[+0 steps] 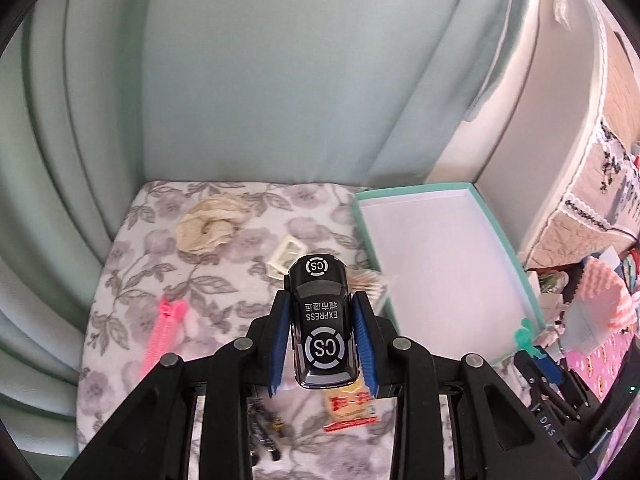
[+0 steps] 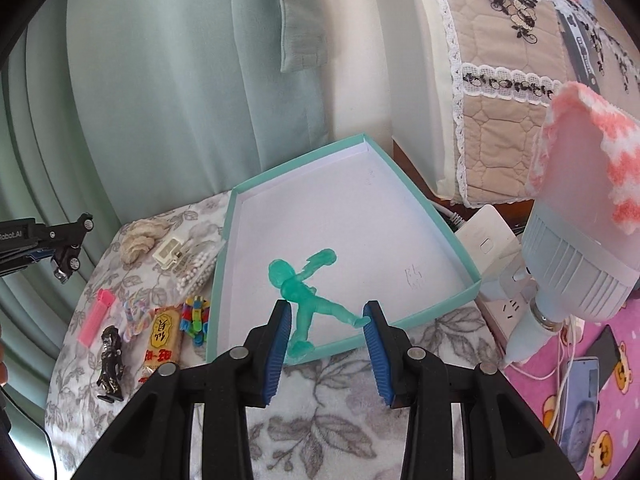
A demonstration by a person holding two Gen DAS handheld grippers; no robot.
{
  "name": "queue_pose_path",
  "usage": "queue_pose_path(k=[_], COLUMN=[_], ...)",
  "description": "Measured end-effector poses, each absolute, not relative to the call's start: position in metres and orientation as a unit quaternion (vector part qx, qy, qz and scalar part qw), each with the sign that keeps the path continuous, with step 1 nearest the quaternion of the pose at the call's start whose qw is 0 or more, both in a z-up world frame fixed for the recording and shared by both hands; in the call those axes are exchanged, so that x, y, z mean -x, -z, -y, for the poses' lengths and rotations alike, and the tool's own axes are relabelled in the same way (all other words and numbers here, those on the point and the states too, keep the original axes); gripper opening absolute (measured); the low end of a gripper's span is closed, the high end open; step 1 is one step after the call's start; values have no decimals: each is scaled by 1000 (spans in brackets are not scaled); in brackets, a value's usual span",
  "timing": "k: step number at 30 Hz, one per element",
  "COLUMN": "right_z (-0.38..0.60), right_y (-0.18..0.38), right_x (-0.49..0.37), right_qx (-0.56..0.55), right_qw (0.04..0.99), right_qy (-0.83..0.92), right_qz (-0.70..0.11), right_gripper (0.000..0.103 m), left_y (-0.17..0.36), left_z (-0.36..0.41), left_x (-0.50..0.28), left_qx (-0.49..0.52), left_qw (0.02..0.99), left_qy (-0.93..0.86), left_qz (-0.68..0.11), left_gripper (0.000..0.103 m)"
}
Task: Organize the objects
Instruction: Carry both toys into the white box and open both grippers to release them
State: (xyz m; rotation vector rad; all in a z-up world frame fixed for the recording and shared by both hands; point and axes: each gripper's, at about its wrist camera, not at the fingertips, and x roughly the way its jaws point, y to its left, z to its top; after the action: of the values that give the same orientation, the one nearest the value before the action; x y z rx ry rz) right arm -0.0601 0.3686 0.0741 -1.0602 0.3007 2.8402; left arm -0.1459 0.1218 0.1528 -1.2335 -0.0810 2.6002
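- Toy car point(image 1: 322, 326): glossy black, white "CS" ring emblems and white "EXPRESS" lettering.
- Gripper pads point(image 1: 279, 346): blue, ribbed, on black arms.
- Shallow box point(image 2: 436, 216): teal rim, plain white inside.
- Figurine point(image 2: 310, 298): translucent green.
- Blanket point(image 2: 320, 432): white with grey flowers and leaves.
- Curtain point(image 1: 248, 72): pale green.
- Zipper point(image 1: 162, 330): bright pink.
- Snack packet point(image 2: 162, 340): yellow-orange with a red band.
- Small robot figure point(image 2: 110, 364): black.
- Quilted cover point(image 2: 504, 92): beige, white lace trim, black floral embroidery.
- Knitted cloth point(image 2: 588, 120): pink and white.
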Motion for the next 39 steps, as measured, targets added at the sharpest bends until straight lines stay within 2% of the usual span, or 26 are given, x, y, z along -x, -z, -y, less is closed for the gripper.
queue_pose_path(k=[16, 39], right_z=[-398, -405], right_y=[-57, -30], right_x=[108, 132], right_qx=[359, 387], right_qw=[54, 53], right_qy=[-926, -916], right_qz=[-103, -94], right_gripper=[40, 40], left_y=[-100, -40], left_z=[-237, -272], left_x=[171, 182], left_qx=[482, 539], left_qw=[228, 229], left_qy=[-846, -810], left_qz=[-2, -13], left_gripper=[32, 32])
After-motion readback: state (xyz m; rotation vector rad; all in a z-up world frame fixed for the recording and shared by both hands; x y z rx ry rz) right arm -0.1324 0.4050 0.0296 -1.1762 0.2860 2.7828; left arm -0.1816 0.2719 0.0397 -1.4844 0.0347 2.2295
